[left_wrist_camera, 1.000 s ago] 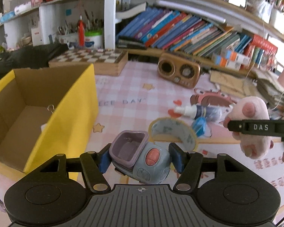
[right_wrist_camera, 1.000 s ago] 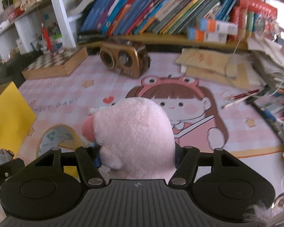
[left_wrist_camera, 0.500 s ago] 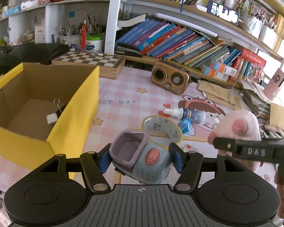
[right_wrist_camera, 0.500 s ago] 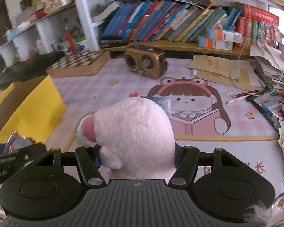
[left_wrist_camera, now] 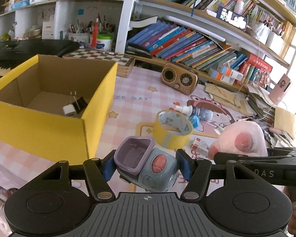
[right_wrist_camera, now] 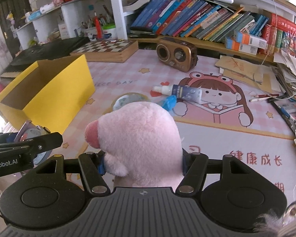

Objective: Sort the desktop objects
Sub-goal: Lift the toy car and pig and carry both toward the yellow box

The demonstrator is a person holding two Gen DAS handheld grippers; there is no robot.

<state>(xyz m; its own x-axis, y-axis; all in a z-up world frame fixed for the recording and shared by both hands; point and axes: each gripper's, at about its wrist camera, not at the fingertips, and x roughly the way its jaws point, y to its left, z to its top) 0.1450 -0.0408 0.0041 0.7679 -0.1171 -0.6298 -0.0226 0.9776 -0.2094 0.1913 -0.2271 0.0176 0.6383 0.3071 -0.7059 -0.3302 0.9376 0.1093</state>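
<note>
The supporting surface is a desk covered by a pink checked mat printed with a cartoon girl in a frog hood and stars. Lying directly on it:

- an open yellow cardboard box at the left
- a wooden chessboard case at the back
- a brown retro-style radio beside the case
- a roll of yellow tape near the middle
- a white and blue spray bottle on its side
- a blue crumpled wrapper touching the bottle
- loose brown paper sheets and pencils at the right
</note>
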